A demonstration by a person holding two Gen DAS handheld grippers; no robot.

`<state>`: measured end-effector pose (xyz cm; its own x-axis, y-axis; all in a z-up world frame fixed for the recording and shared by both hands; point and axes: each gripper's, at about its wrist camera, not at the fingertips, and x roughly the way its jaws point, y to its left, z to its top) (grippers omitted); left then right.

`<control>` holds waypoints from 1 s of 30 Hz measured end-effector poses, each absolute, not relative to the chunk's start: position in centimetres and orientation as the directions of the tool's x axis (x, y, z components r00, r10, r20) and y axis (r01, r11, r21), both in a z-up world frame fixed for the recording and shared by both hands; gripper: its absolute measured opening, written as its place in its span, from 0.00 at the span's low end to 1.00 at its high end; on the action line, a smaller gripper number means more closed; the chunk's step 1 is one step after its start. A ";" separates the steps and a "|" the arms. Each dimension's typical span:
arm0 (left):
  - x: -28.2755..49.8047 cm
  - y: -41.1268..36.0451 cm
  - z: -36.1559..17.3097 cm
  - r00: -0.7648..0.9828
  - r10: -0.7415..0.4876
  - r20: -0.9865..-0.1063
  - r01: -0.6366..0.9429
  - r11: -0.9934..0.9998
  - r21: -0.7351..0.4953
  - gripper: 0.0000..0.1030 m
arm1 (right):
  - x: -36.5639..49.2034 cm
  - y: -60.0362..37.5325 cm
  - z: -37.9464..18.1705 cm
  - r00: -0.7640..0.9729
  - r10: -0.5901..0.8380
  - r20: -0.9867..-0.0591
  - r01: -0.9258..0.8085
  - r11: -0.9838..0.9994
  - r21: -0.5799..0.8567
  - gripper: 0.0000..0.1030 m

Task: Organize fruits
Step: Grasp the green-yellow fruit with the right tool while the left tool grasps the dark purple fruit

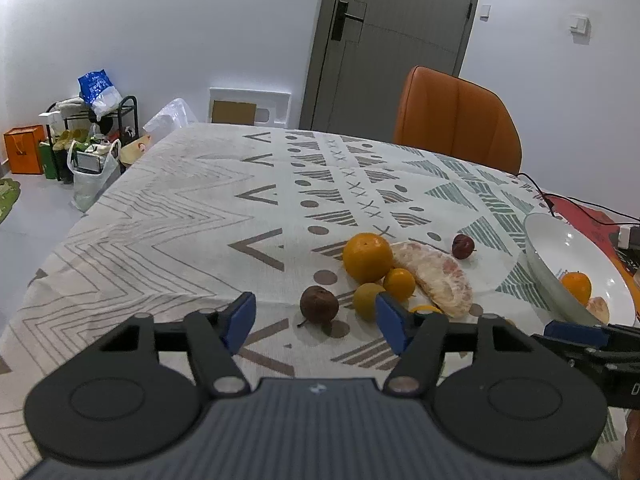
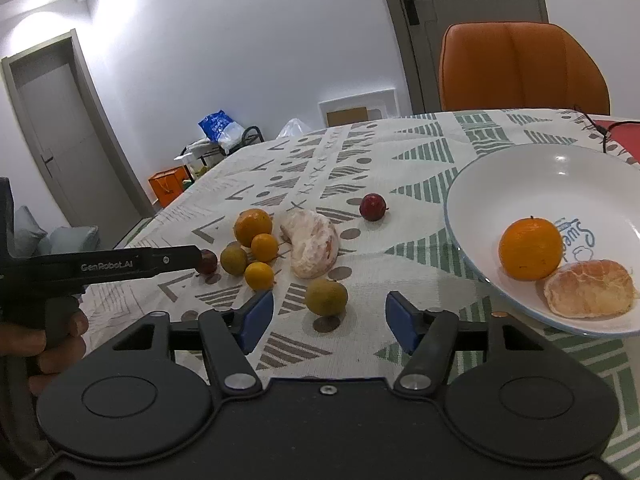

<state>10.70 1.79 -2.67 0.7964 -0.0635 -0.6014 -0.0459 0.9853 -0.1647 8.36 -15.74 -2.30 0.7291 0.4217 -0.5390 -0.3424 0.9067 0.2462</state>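
Loose fruit sits mid-table; a white bowl (image 2: 472, 184) at right already holds an orange (image 2: 530, 249) and a peeled segment (image 2: 590, 288). Left claw (image 1: 316, 322) is released, nothing between its pads, w/ a dark wrinkled fruit (image 1: 319, 304) just ahead. Right claw (image 2: 328, 318) is likewise released, a greenish round fruit (image 2: 326, 297) ahead of it. Both look light, firm and prone to roll, so grip across the widest part. The peeled pomelo piece (image 2: 314, 244) looks soft (squeeze gently). The left view cuts off the bowl's far side.
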 end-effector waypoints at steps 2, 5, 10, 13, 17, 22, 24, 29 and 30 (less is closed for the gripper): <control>11.0 1.9 -3.0 0.793 -0.069 -0.606 -0.045 0.984 -0.171 0.59 | 8.6 -15.6 -2.5 0.725 0.419 -0.546 -0.341 0.908 0.244 0.60; 11.5 2.3 -3.6 0.788 -0.084 -0.609 -0.047 0.980 -0.195 0.58 | 9.2 -15.4 -2.9 0.719 0.411 -0.561 -0.334 0.911 0.241 0.56; 12.2 2.4 -4.3 0.787 -0.088 -0.610 -0.044 0.979 -0.197 0.51 | 9.9 -15.0 -3.2 0.712 0.411 -0.569 -0.333 0.911 0.241 0.52; 12.3 2.5 -4.4 0.792 -0.091 -0.603 -0.043 0.978 -0.203 0.39 | 10.2 -14.8 -3.5 0.711 0.408 -0.573 -0.335 0.913 0.234 0.43; 12.4 2.8 -4.3 0.781 -0.119 -0.613 -0.040 0.970 -0.240 0.21 | 10.3 -14.9 -3.4 0.712 0.409 -0.572 -0.328 0.913 0.245 0.25; 11.5 2.8 -3.6 0.788 -0.120 -0.603 -0.039 0.969 -0.244 0.21 | 9.6 -15.2 -2.9 0.726 0.406 -0.555 -0.327 0.914 0.241 0.25; 11.1 2.6 -3.2 0.793 -0.117 -0.598 -0.038 0.970 -0.240 0.21 | 9.3 -15.3 -2.7 0.731 0.407 -0.548 -0.326 0.913 0.243 0.25; 10.6 1.9 -2.1 0.805 -0.112 -0.582 -0.030 0.973 -0.229 0.21 | 8.3 -16.0 -1.8 0.748 0.418 -0.515 -0.332 0.908 0.254 0.25; 10.4 1.6 -1.8 0.809 -0.113 -0.577 -0.027 0.973 -0.228 0.21 | 8.2 -16.1 -1.5 0.752 0.421 -0.507 -0.336 0.907 0.255 0.25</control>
<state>10.42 1.59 -1.84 0.8087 -0.1129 -0.5773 -0.0265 0.9734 -0.2275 8.17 -16.12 -1.54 0.7524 0.4209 -0.5067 -0.3358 0.9068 0.2547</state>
